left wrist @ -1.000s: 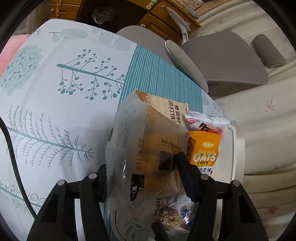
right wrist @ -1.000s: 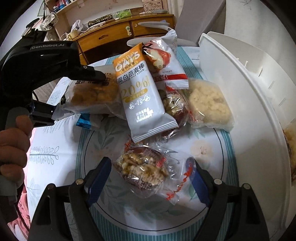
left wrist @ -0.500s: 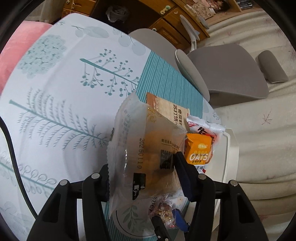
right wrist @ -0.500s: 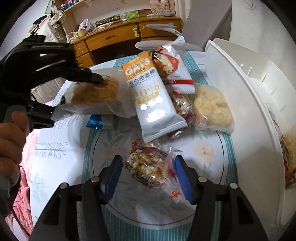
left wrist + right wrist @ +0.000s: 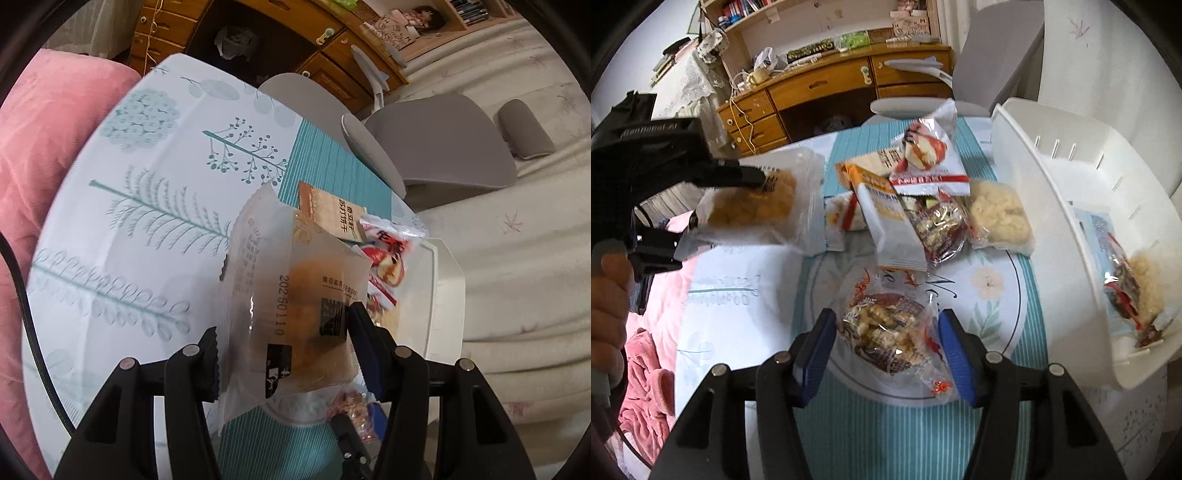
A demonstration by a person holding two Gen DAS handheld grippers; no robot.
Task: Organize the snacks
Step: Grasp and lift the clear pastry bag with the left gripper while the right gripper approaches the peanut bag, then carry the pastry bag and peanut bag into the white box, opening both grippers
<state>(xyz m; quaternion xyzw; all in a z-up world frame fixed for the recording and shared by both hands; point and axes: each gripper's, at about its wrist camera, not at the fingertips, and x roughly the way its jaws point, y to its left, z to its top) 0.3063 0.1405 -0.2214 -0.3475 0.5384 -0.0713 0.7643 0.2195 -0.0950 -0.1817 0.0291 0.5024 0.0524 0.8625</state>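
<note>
Since a second ago, your right tongs have been closing and now clamp the walnut snack packet, lifted off the bench. Your left tongs stay half-open, clamped on the clear pastry packet, risen above the snack pile; white bin beyond.

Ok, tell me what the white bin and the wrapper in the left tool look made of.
White bin: likely rigid plastic, smooth matte, with moulded slots in its wall. Wrapper in the left tool: thin clear plastic film, glossy and crinkled, the pastry showing through.
</note>
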